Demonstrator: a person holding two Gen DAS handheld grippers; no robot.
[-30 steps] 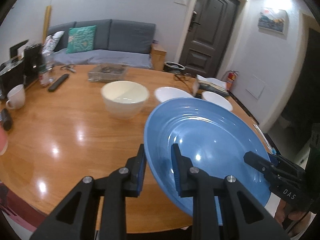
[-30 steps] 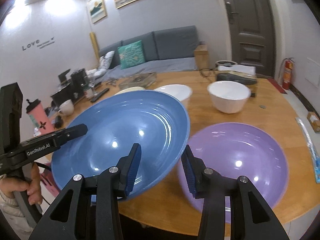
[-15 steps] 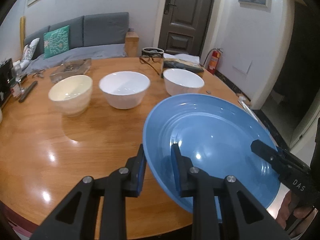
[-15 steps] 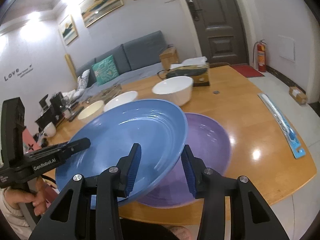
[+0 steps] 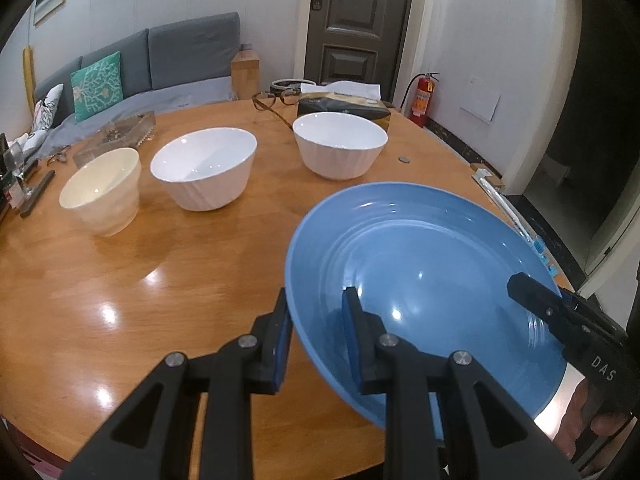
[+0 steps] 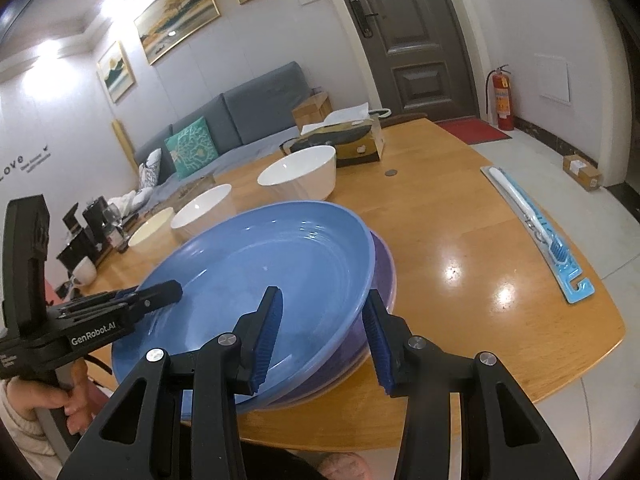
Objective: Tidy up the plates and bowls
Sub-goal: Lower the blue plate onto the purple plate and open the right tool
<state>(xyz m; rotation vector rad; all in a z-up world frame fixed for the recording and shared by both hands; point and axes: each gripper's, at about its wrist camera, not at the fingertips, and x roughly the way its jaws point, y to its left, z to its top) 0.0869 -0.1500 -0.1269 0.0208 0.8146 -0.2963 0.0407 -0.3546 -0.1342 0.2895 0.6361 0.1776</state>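
Right wrist view alone reveals a purple plate (image 6: 382,268) beneath the blue plate (image 6: 264,280), whose rim both hand-held grippers, left (image 5: 316,336) and right (image 6: 322,338), are pinching.

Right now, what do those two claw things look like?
Both are black plastic with two long fingers and round silver screws. The left claw and right claw have ribbed blue pads. White letters mark their sides: "GenRobot.AI" and "DAS". A cream knitted sleeve shows.
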